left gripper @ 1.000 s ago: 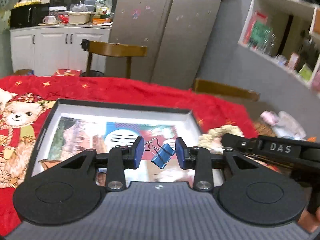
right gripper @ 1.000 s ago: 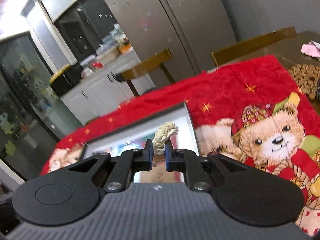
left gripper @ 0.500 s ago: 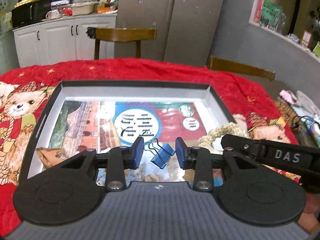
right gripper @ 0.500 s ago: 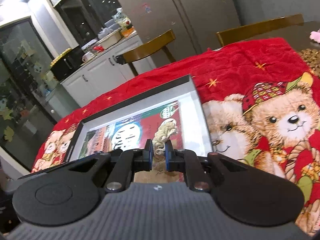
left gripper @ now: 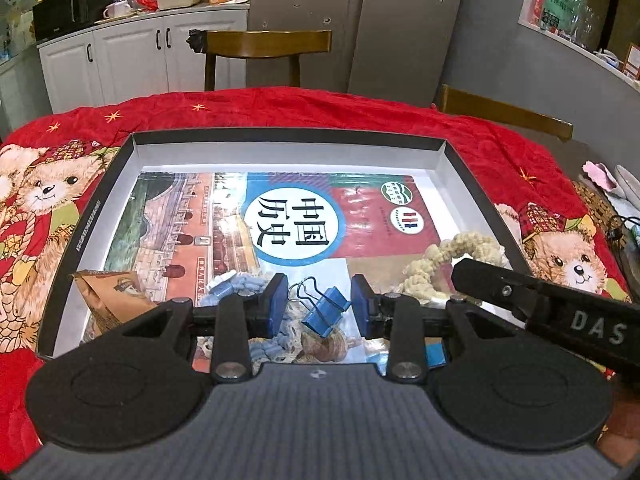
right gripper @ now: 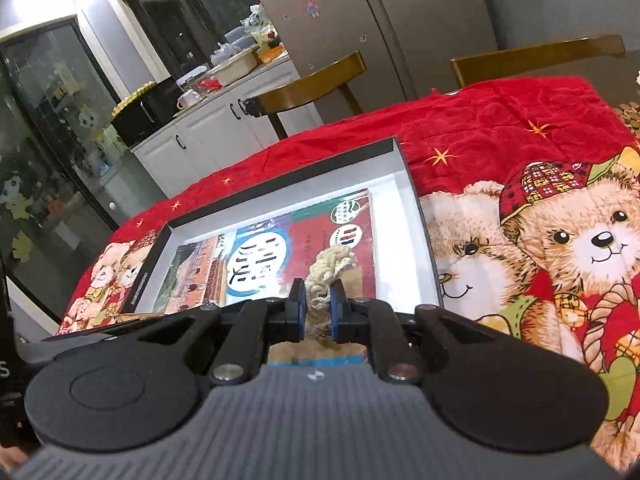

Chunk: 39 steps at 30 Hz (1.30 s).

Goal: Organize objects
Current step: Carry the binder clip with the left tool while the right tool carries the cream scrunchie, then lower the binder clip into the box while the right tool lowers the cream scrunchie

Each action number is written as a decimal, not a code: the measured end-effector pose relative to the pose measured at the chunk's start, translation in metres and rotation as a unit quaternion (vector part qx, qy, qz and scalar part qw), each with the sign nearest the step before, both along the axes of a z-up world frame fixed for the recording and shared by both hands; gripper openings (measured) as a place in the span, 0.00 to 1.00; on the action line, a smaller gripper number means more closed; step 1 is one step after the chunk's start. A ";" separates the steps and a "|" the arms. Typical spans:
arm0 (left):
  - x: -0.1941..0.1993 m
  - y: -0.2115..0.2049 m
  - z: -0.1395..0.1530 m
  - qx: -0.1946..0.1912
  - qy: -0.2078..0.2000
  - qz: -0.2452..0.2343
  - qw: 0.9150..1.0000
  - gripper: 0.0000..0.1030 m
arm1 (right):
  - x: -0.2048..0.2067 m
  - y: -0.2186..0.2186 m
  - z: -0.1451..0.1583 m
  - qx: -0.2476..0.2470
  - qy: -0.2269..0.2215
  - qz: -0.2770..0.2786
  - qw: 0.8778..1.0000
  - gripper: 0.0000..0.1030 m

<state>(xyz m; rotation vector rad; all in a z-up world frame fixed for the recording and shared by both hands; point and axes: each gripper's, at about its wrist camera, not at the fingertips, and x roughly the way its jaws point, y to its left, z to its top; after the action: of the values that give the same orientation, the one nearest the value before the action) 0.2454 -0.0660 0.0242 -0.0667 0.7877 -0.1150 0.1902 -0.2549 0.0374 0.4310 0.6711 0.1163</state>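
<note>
Binder clip (left gripper: pixel 323 310) between left gripper (left gripper: pixel 319 307) pads (untouched) — over box (left gripper: pixel 288 135).

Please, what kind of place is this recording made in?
Most likely a home kitchen and dining area: a steel refrigerator, white cabinets with a cluttered counter, and wooden chairs at a table under a red bear-print cloth.

You have one box (left gripper: pixel 452 152), one book (left gripper: pixel 280 216), one blue clip (left gripper: pixel 324 310), one cream rope (left gripper: pixel 444 256), one paper bag (left gripper: pixel 110 296) and two chairs (left gripper: pixel 260 42).
</note>
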 end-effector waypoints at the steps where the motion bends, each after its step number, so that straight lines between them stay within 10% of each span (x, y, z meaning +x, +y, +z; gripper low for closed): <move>1: 0.001 -0.001 0.000 -0.002 0.002 0.000 1.000 0.39 | 0.000 0.000 0.000 0.000 0.002 0.001 1.000 0.14; 39: -0.002 -0.013 -0.004 0.036 -0.001 0.002 0.999 0.39 | 0.007 -0.003 -0.013 0.022 0.050 0.015 0.998 0.14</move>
<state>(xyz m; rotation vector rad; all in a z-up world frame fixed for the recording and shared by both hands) 0.2438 -0.0789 0.0199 -0.0002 0.7897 -0.0821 0.1968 -0.2579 0.0249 0.4722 0.7740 0.1385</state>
